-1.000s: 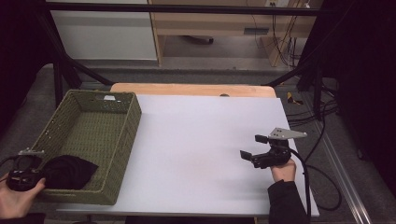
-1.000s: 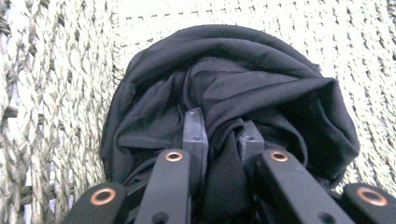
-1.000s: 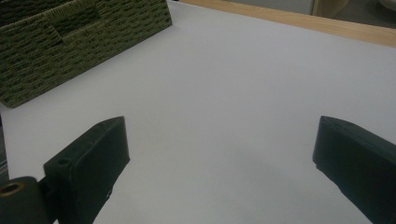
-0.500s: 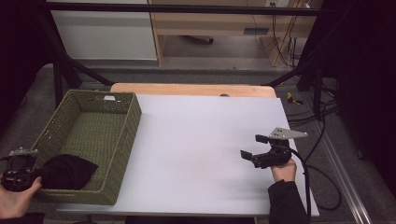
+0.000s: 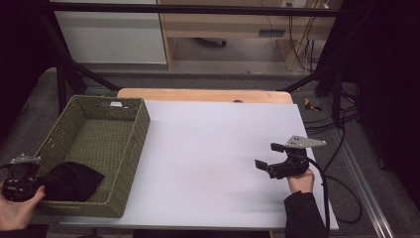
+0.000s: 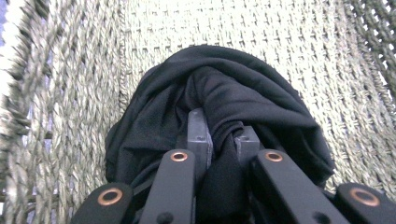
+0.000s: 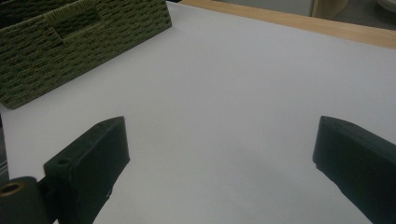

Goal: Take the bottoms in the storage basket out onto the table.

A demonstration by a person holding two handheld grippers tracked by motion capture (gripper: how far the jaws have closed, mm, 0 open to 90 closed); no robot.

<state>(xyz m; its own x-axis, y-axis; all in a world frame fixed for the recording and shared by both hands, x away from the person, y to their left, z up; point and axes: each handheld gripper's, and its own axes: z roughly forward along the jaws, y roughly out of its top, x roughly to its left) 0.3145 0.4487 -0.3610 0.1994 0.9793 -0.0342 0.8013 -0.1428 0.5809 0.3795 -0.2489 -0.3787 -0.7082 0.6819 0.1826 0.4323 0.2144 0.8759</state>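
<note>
A bundled black cloth (image 5: 69, 181) lies in the near left corner of the green woven basket (image 5: 129, 106). My left gripper (image 5: 22, 184) sits at the basket's near left edge, held by a hand. In the left gripper view it (image 6: 223, 133) is shut on a fold of the black cloth (image 6: 243, 93), with the basket's woven floor (image 6: 280, 32) behind. My right gripper (image 5: 270, 159) hovers low over the white table (image 5: 208, 148) at the right and is open. In the right gripper view its (image 7: 219, 154) jaws stand wide apart with bare table between them.
A wooden board (image 5: 203, 94) runs along the table's far edge. Black frame bars (image 5: 59, 74) stand at the left and right, and cables (image 5: 341, 173) lie on the floor by the table's right edge. The basket's side wall (image 7: 70, 42) appears at the far left in the right gripper view.
My left gripper has shifted slightly toward the left near edge with the cloth in it. The right gripper has stayed put.
</note>
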